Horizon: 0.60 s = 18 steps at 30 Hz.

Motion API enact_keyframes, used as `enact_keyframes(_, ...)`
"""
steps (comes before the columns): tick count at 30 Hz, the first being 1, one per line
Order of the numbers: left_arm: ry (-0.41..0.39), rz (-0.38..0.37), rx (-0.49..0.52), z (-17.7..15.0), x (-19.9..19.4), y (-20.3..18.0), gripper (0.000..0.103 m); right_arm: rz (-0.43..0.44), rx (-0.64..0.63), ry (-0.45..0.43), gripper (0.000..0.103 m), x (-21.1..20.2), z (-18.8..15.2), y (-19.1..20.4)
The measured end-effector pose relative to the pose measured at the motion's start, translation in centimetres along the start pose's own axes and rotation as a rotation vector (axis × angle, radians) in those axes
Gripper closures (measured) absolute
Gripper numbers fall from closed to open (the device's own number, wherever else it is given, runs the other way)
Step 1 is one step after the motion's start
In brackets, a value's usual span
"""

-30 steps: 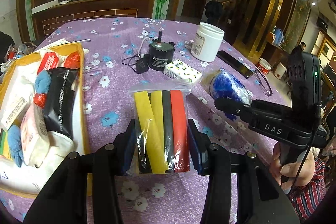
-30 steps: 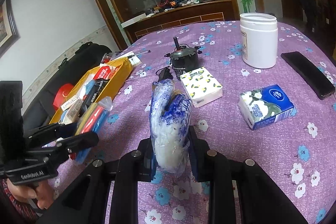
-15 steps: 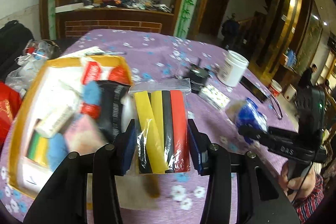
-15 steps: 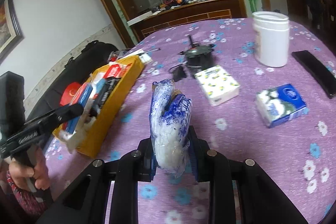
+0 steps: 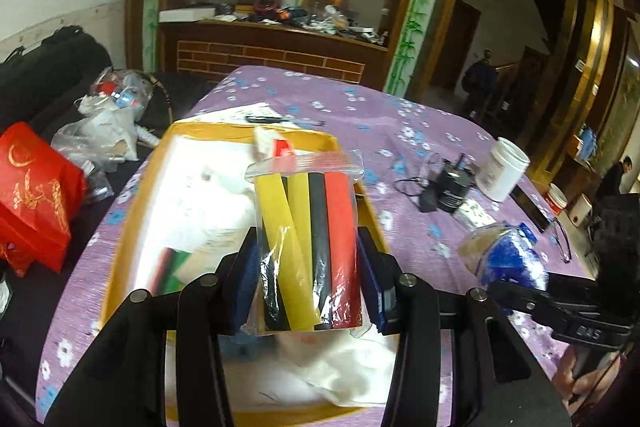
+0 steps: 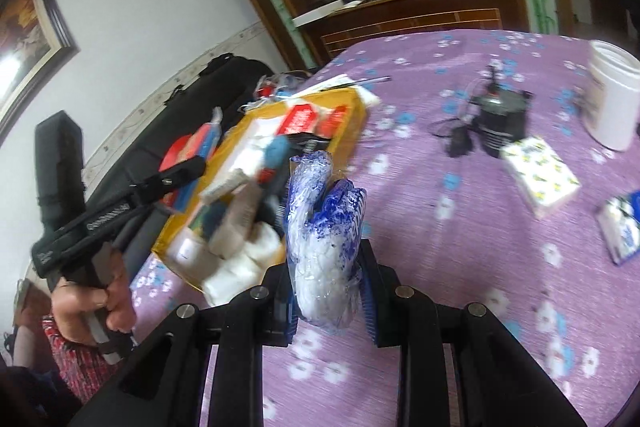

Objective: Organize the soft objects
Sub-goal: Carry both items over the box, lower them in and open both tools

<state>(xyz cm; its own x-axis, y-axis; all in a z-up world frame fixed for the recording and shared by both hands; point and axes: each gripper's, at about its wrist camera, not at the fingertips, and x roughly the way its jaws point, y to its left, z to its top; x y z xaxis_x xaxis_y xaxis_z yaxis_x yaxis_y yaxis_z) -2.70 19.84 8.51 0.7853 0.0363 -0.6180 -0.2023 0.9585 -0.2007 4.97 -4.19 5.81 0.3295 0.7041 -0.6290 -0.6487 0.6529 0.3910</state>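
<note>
The left gripper [image 5: 308, 263] is clamped on a bag of colored strips [image 5: 308, 247], now carried over the yellow box [image 5: 120, 247] instead of bare tablecloth [image 5: 420, 131]. The right gripper [image 6: 326, 287] is pinched on bagged gloves [image 6: 324, 227], the box at its 10 o'clock. Release into the box is judged imminent.

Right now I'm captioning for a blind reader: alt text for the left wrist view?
The left gripper clamps a clear bag of yellow, black and red strips above a yellow box of soft goods on a purple floral tablecloth.
</note>
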Motion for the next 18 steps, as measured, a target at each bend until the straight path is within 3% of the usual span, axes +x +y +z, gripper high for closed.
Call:
enact_keyframes(13, 0.075, 0.099, -0.043, 1.8, 3.5, 6.0, 0.059, 0.045, -0.059, 0.047, 0.076, 4.9, 3.4, 5.0)
enact_keyframes(18, 0.110, 0.105, -0.064, 2.4, 5.3, 7.4, 0.059, 0.045, -0.066, 0.068, 0.076, 7.4, 4.6, 6.4)
